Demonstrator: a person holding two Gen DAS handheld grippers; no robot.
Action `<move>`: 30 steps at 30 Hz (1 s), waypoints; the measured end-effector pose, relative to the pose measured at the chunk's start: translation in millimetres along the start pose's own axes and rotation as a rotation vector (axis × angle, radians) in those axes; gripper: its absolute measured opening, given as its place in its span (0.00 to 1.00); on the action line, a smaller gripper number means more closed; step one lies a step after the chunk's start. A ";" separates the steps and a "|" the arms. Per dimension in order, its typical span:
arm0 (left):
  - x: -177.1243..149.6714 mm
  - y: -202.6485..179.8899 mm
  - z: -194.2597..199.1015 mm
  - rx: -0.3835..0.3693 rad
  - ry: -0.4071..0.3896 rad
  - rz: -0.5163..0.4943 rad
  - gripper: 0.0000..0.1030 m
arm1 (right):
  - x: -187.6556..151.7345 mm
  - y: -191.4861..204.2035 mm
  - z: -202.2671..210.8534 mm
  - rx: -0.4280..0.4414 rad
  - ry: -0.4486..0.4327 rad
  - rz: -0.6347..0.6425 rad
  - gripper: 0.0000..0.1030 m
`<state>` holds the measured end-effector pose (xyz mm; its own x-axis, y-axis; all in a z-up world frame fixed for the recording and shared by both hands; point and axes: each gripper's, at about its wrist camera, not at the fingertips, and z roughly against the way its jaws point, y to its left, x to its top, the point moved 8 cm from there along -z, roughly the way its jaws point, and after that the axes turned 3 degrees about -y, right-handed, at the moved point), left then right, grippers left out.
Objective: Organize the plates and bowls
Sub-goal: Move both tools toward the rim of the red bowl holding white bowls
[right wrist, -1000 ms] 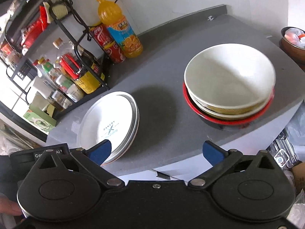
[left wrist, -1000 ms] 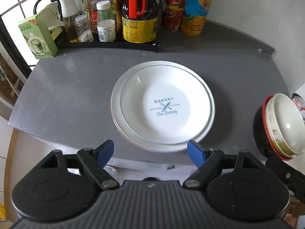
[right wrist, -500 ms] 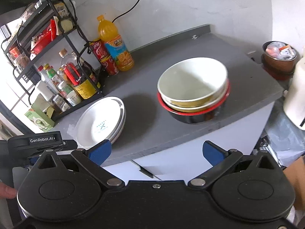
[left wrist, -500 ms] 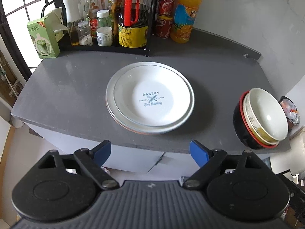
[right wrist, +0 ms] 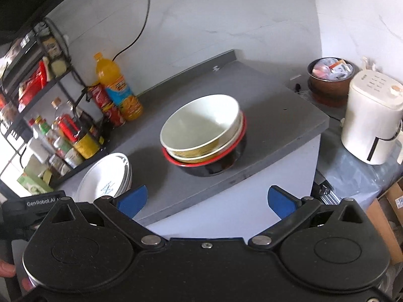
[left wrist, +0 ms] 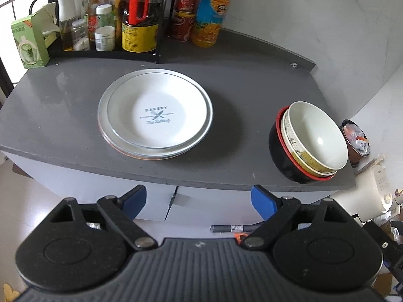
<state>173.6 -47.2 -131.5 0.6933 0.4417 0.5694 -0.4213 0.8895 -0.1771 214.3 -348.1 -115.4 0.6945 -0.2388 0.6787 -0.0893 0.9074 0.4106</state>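
Note:
A stack of white plates (left wrist: 155, 115), the top one printed "BAKERY", rests in the middle of the grey counter (left wrist: 63, 95). A nest of bowls (left wrist: 311, 142), cream ones inside a black bowl with a red rim, stands near the counter's right front corner. My left gripper (left wrist: 199, 200) hangs open in front of the counter's edge, holding nothing. The right wrist view shows the bowls (right wrist: 201, 128) at centre and the plates (right wrist: 107, 177) at lower left. My right gripper (right wrist: 207, 201) is open and empty, off the counter's front edge.
A black rack (left wrist: 108, 25) of sauce bottles, a green box (left wrist: 27, 42), red cans (left wrist: 185, 12) and an orange juice bottle (left wrist: 210, 15) line the back of the counter. Right of the counter stand a brown bin (right wrist: 330, 80) and a white appliance (right wrist: 372, 120).
Both grippers have pulled back and away from the counter, so plates and bowls look smaller and farther. Plates and bowls have stayed in place.

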 end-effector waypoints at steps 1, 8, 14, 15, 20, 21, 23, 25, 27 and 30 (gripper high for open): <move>0.1 -2.3 -2.0 -0.002 0.000 -0.003 0.87 | -0.4 -2.5 0.4 0.010 0.004 -0.013 1.00; 9.2 -14.2 -19.4 -0.009 0.016 -0.015 0.87 | 12.8 -20.4 0.2 -0.008 -0.013 -0.047 1.00; 24.0 -32.9 -29.1 -0.044 0.015 -0.054 0.86 | 22.1 -28.9 -7.8 -0.026 -0.017 -0.067 0.99; 27.1 -36.7 -30.5 -0.048 0.011 -0.061 0.87 | 23.4 -29.3 -10.1 -0.027 -0.015 -0.070 0.99; 40.9 -55.5 -41.9 -0.078 0.017 -0.097 0.86 | 29.9 -28.5 -29.3 -0.027 0.011 -0.086 0.98; 43.6 -59.6 -45.0 -0.085 0.023 -0.102 0.86 | 32.0 -28.4 -33.8 -0.025 0.017 -0.098 0.98; 48.1 -65.6 -50.9 -0.088 0.036 -0.117 0.86 | 38.5 -27.5 -43.1 -0.020 0.023 -0.127 0.98; 52.3 -71.8 -57.0 -0.089 0.047 -0.140 0.86 | 45.1 -27.4 -52.3 -0.023 0.026 -0.150 0.98; 57.3 -79.3 -64.5 -0.091 0.062 -0.162 0.86 | 49.2 -30.3 -61.5 -0.037 0.036 -0.175 0.98; 65.6 -88.7 -75.1 -0.106 0.077 -0.170 0.85 | 52.5 -36.4 -74.8 -0.055 0.059 -0.209 0.95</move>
<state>300.4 -88.3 -138.7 0.7935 0.2878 0.5362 -0.2329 0.9576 -0.1694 307.4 -367.8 -140.3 0.7346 -0.4048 0.5445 0.0995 0.8581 0.5038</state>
